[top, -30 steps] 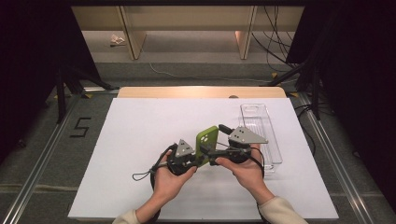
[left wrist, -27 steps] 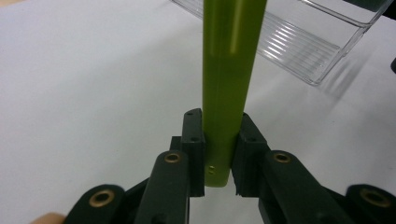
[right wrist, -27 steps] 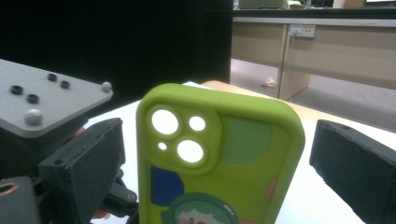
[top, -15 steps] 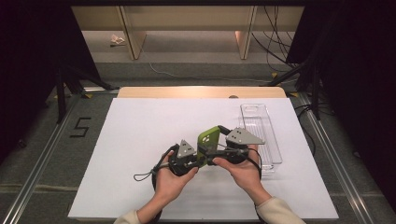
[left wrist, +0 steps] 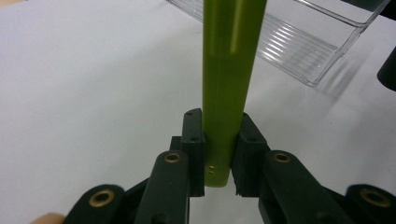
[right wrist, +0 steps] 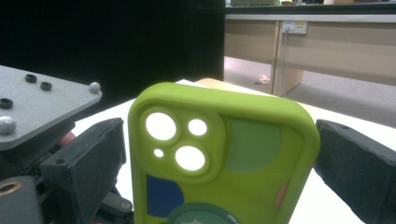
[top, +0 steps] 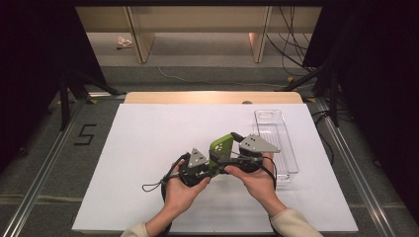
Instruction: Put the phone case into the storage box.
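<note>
Mid-table, just left of the clear tray (top: 276,143), both hands hold a green phone case (top: 221,146) up off the white sheet (top: 138,143). Left gripper (left wrist: 218,154) is clamped on the case's lower edge: in the left gripper view the pads press both faces of the thin green wall, w/ the case rising edge-on between them. Judging by that, the left is the anchor, keeping the case upright and steady so the other tool can work on it. Right gripper (top: 236,136) comes in from the tray side; in the right gripper view its jaws stand apart w/ the case's back, camera cut-outs up top, sitting between them, gaps showing on both sides, so not gripping yet. Prob. a handover or a re-grip: right lines up across the width while left holds across the thickness. Tray is empty and close by on the right, likely where the case goes.
</note>
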Demonstrator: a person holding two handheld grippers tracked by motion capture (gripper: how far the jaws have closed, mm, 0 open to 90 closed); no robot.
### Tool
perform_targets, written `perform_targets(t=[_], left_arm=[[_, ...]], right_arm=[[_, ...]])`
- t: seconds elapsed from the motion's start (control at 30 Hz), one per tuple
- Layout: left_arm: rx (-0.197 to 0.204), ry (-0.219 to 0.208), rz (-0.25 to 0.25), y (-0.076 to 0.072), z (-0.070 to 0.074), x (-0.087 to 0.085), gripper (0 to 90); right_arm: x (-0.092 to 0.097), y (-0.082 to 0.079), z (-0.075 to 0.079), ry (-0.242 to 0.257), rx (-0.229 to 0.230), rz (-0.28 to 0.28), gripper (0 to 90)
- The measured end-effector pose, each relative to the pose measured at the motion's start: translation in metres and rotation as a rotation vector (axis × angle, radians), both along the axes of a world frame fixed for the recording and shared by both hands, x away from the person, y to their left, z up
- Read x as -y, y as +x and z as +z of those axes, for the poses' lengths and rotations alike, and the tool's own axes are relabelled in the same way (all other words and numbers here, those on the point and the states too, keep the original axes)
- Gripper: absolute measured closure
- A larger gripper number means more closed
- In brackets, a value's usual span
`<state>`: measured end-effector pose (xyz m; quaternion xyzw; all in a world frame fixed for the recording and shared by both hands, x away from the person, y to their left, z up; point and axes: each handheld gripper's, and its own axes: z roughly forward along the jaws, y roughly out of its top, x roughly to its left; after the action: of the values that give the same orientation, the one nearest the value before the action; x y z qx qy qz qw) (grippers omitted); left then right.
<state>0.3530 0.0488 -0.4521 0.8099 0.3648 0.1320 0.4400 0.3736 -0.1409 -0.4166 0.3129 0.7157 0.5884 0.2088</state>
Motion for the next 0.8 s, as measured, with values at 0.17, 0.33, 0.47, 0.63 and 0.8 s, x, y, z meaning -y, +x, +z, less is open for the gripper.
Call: perform_targets(t=[0.17, 0.33, 0.47, 0.63, 0.8], left_arm=[[0.0, -0.002, -0.003, -0.0005, -0.0003, 0.0011, 77.2], [0.003, -0.003, -0.006, -0.0014, -0.0005, 0.0026, 77.2], [0.003, -0.003, -0.009, -0.002, -0.0008, 0.0034, 77.2], [0.003, -0.002, -0.012, -0.0022, -0.0008, 0.0037, 77.2], [0.003, -0.001, -0.015, -0.0025, -0.001, 0.0045, 77.2]], right_arm=[[-0.0002, 0.0004, 0.0001, 0.0, 0.0, -0.005, 5.4], [-0.0005, 0.0007, -0.0001, -0.001, 0.0, -0.011, 6.0], [-0.0009, 0.0003, -0.0003, -0.004, 0.002, -0.015, 6.3], [-0.0008, 0.0005, -0.0004, -0.003, 0.003, -0.017, 7.1], [-0.0006, 0.0002, -0.0004, -0.002, 0.006, -0.023, 8.7]])
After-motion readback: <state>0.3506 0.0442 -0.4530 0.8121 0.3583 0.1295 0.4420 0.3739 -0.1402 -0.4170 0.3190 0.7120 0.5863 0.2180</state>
